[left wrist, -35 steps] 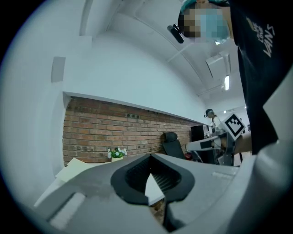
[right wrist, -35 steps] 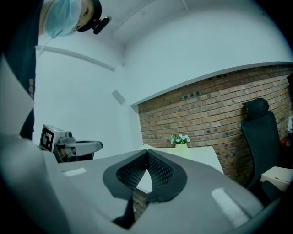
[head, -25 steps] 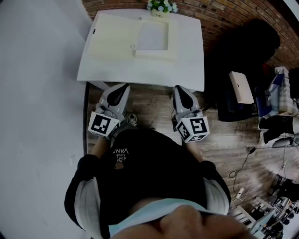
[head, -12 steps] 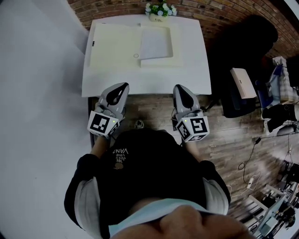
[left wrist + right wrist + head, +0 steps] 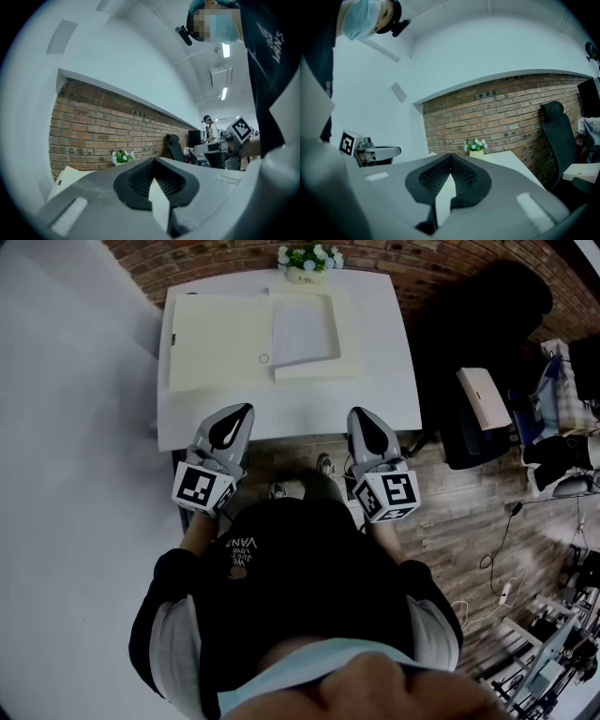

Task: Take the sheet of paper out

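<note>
Left gripper (image 5: 239,412) and right gripper (image 5: 362,414), jaws pressed together and empty, hover at the bench (image 5: 380,381) edge; the sheet of paper (image 5: 302,329) lies ahead, between them.

The person wore a black top (image 5: 309,587) with white lettering, pale grey sleeve panels (image 5: 173,643) beside it and a light-blue mask (image 5: 300,667) below it. The left gripper (image 5: 244,408) and right gripper (image 5: 359,412) — grey shells, black ribbed insets — each carried a black-and-white marker cube (image 5: 200,487) nearest the top.

Tiny ring (image 5: 264,358) beside the sheet (image 5: 302,331), indistinct
</note>
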`<state>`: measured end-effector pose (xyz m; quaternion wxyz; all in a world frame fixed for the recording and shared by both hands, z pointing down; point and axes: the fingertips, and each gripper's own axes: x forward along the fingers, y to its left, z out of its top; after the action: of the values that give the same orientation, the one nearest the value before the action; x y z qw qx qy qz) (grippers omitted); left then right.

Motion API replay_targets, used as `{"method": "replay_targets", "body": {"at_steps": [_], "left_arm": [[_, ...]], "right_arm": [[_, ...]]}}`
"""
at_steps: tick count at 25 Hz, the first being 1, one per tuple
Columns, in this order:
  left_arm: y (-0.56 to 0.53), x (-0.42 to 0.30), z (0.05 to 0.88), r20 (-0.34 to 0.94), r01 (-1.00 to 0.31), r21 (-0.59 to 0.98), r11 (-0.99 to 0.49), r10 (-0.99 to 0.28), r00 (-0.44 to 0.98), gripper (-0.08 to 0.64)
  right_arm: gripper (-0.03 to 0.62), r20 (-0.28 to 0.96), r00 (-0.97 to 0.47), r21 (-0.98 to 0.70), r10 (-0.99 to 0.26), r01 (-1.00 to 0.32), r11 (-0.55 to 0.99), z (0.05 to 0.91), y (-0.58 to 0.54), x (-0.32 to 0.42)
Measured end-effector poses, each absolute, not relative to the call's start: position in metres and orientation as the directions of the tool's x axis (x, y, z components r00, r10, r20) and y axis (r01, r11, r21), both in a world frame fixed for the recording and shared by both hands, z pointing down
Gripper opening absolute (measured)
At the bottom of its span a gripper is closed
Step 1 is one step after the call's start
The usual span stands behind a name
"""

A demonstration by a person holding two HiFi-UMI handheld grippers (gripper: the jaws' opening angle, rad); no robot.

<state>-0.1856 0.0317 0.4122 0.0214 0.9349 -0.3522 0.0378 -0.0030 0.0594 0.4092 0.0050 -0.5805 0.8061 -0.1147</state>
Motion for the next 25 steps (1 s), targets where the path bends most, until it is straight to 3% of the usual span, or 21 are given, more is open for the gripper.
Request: {"method": "replay_targets", "body": {"at_steps": [9, 25], "left_arm": [[-0.004, -0.139, 0.399, 0.083, -0.717, 0.057, -0.694, -0.713, 0.697, 0.0], [-0.026, -0.079, 0.41, 0.089, -0.833, -0.015, -0.554, -0.83, 0.55, 0.0]], "right_arm": [[-0.002, 0.137, -0.396, -0.18, -0.908, -0.912, 0.37, 0.403, 0.017, 0.04], [-0.002, 0.15, -0.575, -0.183, -0.804, -0.815, 0.549, 0.408, -0.033, 0.105]]}}
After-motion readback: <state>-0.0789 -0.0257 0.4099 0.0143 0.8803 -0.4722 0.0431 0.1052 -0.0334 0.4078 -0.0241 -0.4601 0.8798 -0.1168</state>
